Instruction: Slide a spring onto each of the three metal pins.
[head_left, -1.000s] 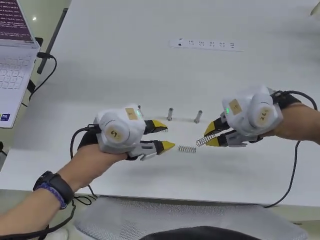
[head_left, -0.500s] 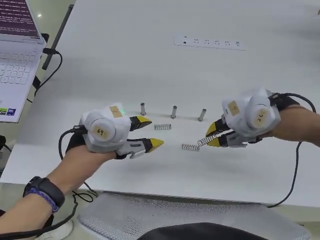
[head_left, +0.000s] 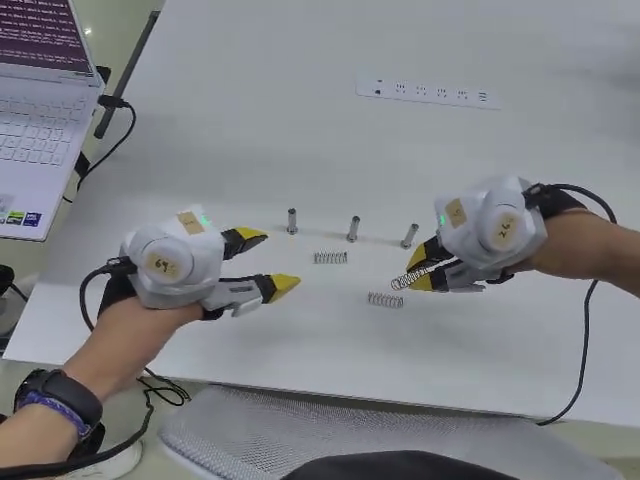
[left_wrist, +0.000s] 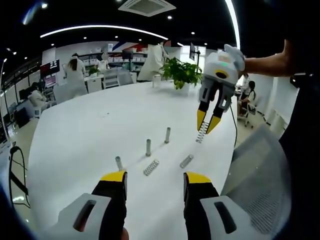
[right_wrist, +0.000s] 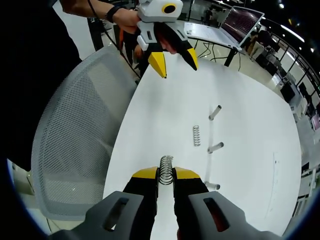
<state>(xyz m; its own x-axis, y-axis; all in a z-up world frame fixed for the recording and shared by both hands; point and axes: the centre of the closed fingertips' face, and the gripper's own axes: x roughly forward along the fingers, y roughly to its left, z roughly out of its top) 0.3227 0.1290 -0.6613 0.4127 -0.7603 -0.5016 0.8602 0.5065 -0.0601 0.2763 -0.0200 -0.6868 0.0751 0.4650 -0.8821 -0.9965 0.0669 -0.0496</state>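
Spring (head_left: 404, 281) pinched in my right gripper (head_left: 420, 272), just beside the end pin (head_left: 409, 235).
Left gripper (head_left: 268, 260) gapes empty. I'd tip the spring upright and centre its bore over that pin before lowering.

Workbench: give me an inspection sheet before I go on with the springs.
Surface: white table.
Job's things: three pins upright in a row, none carrying a spring; two loose springs lying flat near them; third spring held.
Clutter: power strip, laptop.
Grippers: left hand-held gripper open, empty; right hand-held gripper shut on the third spring.
Cables: black cable trailing from right hand-held gripper; laptop cable at far left.
Surroundings: mesh chair at the table's near edge.
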